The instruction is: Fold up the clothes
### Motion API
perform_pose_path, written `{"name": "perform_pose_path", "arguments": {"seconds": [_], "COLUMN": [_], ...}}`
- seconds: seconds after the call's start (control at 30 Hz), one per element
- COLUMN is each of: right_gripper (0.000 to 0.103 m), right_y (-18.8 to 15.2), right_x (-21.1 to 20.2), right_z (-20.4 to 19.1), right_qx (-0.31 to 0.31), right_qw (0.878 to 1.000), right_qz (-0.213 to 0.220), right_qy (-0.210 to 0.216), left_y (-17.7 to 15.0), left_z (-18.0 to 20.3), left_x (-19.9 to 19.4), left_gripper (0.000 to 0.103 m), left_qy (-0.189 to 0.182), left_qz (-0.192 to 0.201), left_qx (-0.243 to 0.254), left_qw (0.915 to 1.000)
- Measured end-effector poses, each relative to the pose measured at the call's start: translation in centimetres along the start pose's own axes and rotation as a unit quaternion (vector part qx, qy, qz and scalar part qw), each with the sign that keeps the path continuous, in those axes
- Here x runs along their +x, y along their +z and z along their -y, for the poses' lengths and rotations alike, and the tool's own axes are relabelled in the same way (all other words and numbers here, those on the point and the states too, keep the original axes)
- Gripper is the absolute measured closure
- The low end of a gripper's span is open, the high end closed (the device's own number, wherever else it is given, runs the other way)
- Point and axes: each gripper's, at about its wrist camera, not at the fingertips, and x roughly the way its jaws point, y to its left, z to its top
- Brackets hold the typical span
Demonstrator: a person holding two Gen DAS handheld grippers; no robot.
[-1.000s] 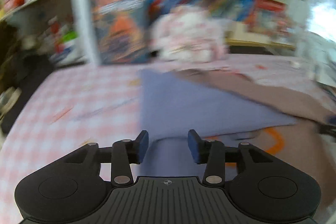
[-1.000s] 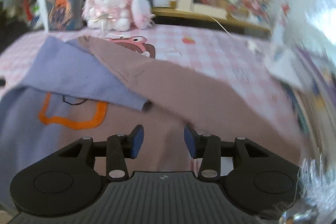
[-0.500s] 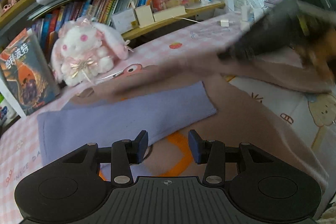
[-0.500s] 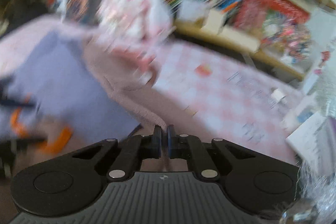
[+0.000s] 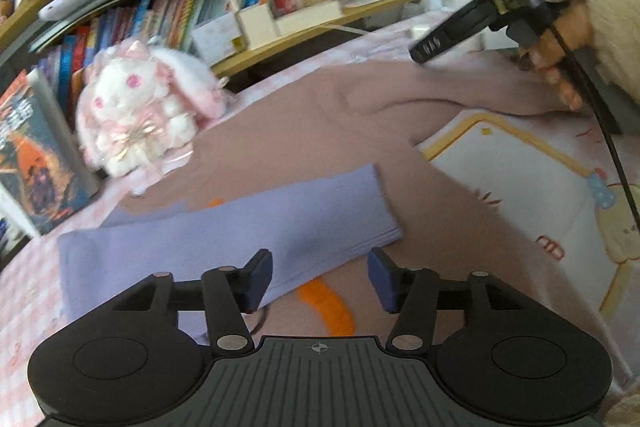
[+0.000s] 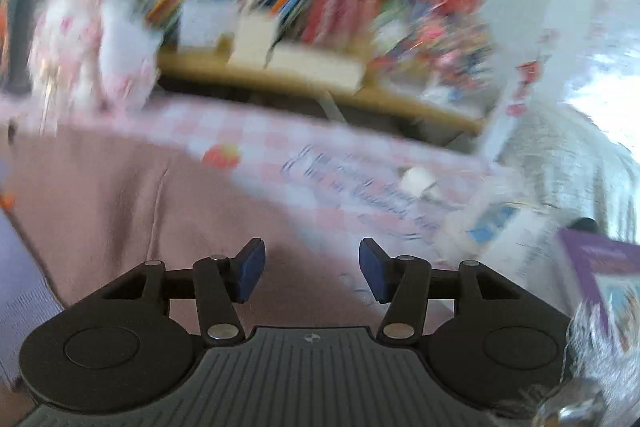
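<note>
A mauve-brown sweatshirt [image 5: 304, 131] with lilac sleeves lies on the pink checked table. One lilac sleeve [image 5: 224, 247] is folded across its body, over an orange print [image 5: 326, 305]. My left gripper [image 5: 319, 277] is open and empty, just above the sleeve's cuff end. My right gripper [image 6: 311, 269] is open and empty over the garment's brown edge [image 6: 120, 195]; this view is blurred. The right gripper also shows in the left wrist view [image 5: 448, 39], at the far right above the brown fabric.
A pink plush bunny [image 5: 140, 107] sits at the table's back, by books and a low shelf [image 5: 304, 23]. A white cartoon mat [image 5: 516, 187] lies right of the garment. A purple book [image 6: 604, 287] and a small white item [image 6: 418, 181] lie at the right.
The right gripper, shut on the brown fabric half a second ago, has opened and let go. The brown side now lies spread out. The left gripper stayed open and swung right.
</note>
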Motion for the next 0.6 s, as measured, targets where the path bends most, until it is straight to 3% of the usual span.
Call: {"name": "perform_pose_path", "arguments": {"seconds": [0.07, 0.13, 0.37, 0.6], "right_gripper": [0.053, 0.052, 0.052, 0.052], "right_y": [-0.9, -2.2, -7.9, -9.8], "right_x": [-2.5, -4.7, -9.0, -11.1], "right_z": [0.9, 1.2, -1.2, -3.9], "right_qx": [0.036, 0.045, 0.012, -0.016], "right_qw": [0.999, 0.998, 0.992, 0.988], "right_qz": [0.028, 0.028, -0.047, -0.071], "right_qy": [0.012, 0.037, 0.114, 0.138], "left_y": [0.2, 0.4, 1.0, 1.0], "left_z": [0.5, 1.0, 2.2, 3.4], "left_x": [0.2, 0.6, 2.2, 3.6], "left_gripper": [0.047, 0.047, 0.047, 0.049], "left_qy": [-0.004, -0.002, -0.004, -0.012], "left_qz": [0.006, 0.008, 0.004, 0.012], "left_qx": [0.010, 0.018, 0.040, 0.076], "left_qw": [0.9999, 0.9998, 0.9992, 0.9970]}}
